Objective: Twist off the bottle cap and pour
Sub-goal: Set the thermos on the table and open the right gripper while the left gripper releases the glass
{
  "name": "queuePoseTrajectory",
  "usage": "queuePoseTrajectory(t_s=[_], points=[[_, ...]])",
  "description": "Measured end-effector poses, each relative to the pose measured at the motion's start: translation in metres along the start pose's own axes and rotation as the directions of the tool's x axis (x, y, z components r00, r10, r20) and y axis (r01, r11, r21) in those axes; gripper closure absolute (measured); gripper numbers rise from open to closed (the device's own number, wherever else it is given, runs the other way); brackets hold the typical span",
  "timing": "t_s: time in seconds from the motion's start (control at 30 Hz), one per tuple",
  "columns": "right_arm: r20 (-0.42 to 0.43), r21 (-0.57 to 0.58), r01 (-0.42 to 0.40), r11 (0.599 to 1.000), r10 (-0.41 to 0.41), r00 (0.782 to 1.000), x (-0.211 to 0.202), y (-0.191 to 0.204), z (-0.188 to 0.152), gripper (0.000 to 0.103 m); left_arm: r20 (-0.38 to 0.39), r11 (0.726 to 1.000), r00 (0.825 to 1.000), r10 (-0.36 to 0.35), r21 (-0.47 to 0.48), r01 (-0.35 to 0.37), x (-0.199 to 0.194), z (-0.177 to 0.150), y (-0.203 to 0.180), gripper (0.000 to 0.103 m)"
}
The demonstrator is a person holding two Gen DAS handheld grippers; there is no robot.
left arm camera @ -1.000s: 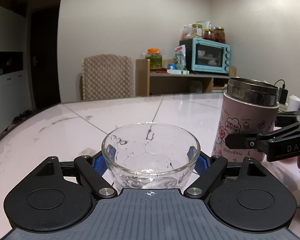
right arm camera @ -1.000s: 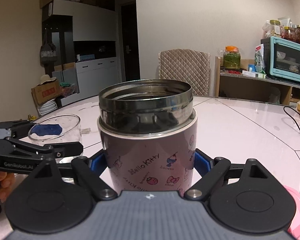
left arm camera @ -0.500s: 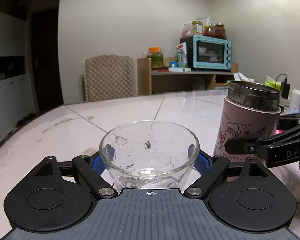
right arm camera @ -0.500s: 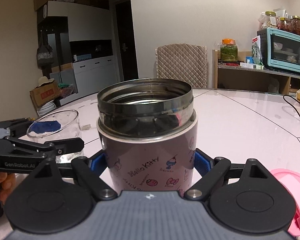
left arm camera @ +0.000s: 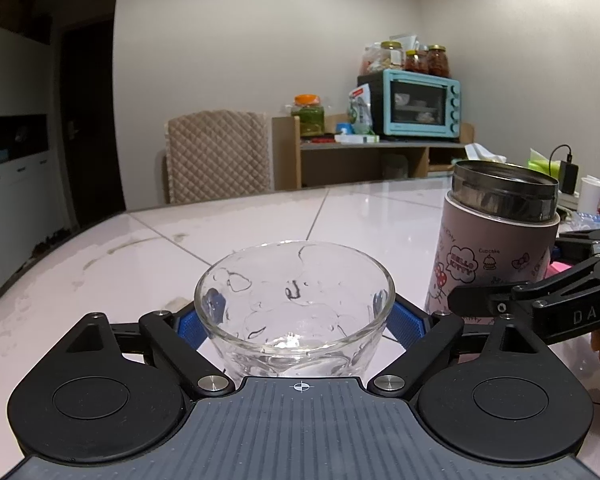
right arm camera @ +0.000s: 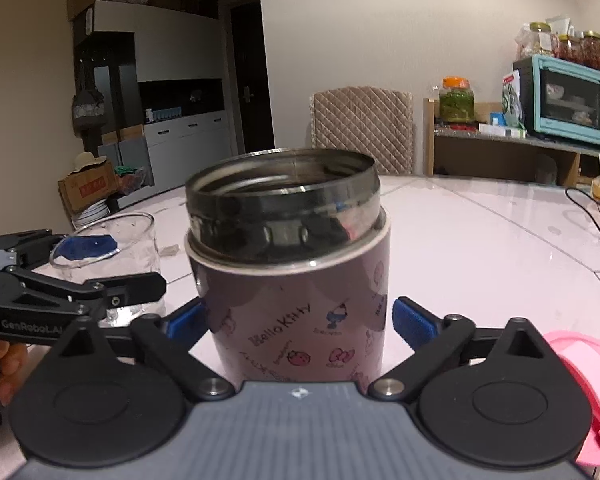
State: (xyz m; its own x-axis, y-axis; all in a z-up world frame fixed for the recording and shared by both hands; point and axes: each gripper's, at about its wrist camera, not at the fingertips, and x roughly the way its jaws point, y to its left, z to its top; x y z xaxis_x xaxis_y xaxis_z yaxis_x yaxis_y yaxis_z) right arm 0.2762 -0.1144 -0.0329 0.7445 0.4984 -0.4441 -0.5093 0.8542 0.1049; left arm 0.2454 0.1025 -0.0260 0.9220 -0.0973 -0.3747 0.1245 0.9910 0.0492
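Observation:
My left gripper (left arm camera: pixel 296 322) is shut on a clear glass (left arm camera: pixel 294 300) and holds it upright over the pale table (left arm camera: pixel 148 256). My right gripper (right arm camera: pixel 296 322) is shut on a pink Hello Kitty bottle (right arm camera: pixel 296 292) with an open steel mouth, tilted a little to the left toward the glass (right arm camera: pixel 112 256). In the left wrist view the bottle (left arm camera: pixel 496 240) is just right of the glass, with the right gripper's finger in front of it. The pink cap (right arm camera: pixel 588 396) lies on the table at the lower right.
A quilted chair (left arm camera: pixel 216 156) stands at the table's far side. A wooden shelf holds a teal oven (left arm camera: pixel 416 108) and jars. A white mug (left arm camera: pixel 594 198), a charger and cables lie at the table's right. Cabinets and a cardboard box (right arm camera: pixel 88 188) are at the left.
The right gripper has lifted the bottle and tipped it leftward toward the glass. The left gripper has raised the glass slightly. The pink cap has come into the right wrist view.

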Motion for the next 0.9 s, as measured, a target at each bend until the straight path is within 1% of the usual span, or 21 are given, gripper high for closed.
queuePoseTrajectory(t_s=[0.47, 0.53, 0.63, 0.9], points=[[0.004, 0.006, -0.015, 1.000, 0.015, 1.000, -0.0037, -0.0064, 0.0005, 0.004, -0.013, 1.000, 1.000, 0.001, 0.014, -0.001, -0.0003, -0.0001, -0.0015, 0.009], [0.011, 0.010, -0.016, 1.000, 0.016, 1.000, -0.0050, -0.0065, 0.0002, 0.000, -0.016, 1.000, 1.000, 0.000, 0.017, 0.000, -0.0008, -0.0005, -0.0022, 0.007], [0.008, 0.010, -0.019, 1.000, 0.018, 1.000, -0.0052, -0.0066, -0.0001, 0.000, -0.011, 1.000, 1.000, -0.004, 0.027, 0.004, -0.0044, -0.0017, -0.0044, 0.003], [0.008, 0.014, -0.016, 1.000, 0.016, 1.000, -0.0076, -0.0067, 0.0001, 0.000, -0.011, 1.000, 1.000, 0.006, 0.022, -0.006, -0.0090, -0.0042, -0.0046, 0.002]])
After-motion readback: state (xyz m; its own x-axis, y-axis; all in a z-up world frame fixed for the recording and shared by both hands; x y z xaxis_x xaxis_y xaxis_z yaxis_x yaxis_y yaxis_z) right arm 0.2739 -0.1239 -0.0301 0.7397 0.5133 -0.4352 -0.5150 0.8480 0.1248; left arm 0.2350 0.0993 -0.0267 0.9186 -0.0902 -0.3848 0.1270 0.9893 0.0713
